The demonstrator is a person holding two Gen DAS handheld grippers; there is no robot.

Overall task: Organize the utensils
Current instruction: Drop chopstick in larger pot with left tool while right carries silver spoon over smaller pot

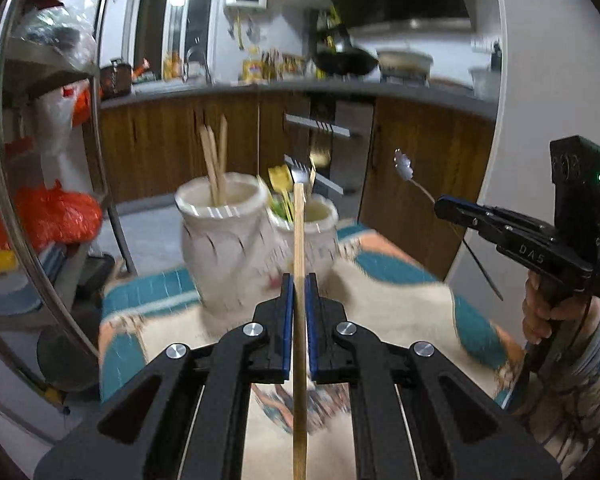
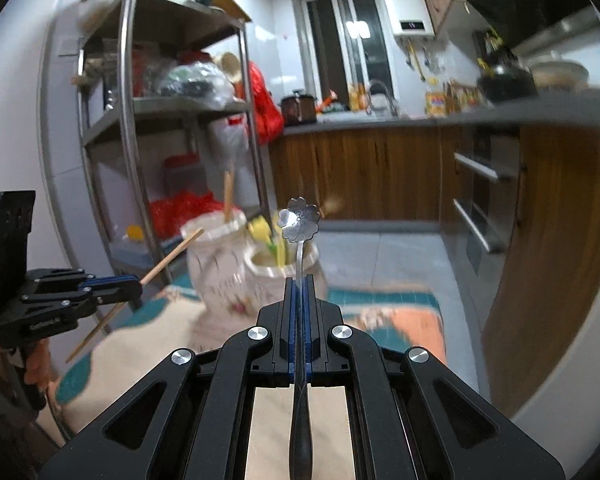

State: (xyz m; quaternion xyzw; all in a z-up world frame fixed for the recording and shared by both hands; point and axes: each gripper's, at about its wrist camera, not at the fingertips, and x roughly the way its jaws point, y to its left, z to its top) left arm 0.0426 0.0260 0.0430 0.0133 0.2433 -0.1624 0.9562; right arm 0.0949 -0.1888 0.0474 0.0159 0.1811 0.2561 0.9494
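Observation:
My left gripper (image 1: 299, 280) is shut on a wooden chopstick (image 1: 299, 232) that points up toward two white ceramic holders. The left, taller holder (image 1: 220, 248) has wooden chopsticks (image 1: 214, 168) in it. The right, shorter holder (image 1: 320, 236) has a fork and yellow utensils (image 1: 282, 184) in it. My right gripper (image 2: 299, 280) is shut on a metal spoon with a flower-shaped bowl (image 2: 300, 218), held above the shorter holder (image 2: 284, 276). The taller holder (image 2: 216, 256) stands left of it. Each gripper shows in the other's view: the right (image 1: 444, 204), the left (image 2: 138, 286).
The holders stand on a table with a teal, orange and cream cloth (image 1: 400, 276). A metal shelf rack (image 2: 128, 120) with bags is at the left. Wooden kitchen cabinets (image 2: 360, 168) and a counter with pots lie behind. An oven front (image 2: 484, 200) is at the right.

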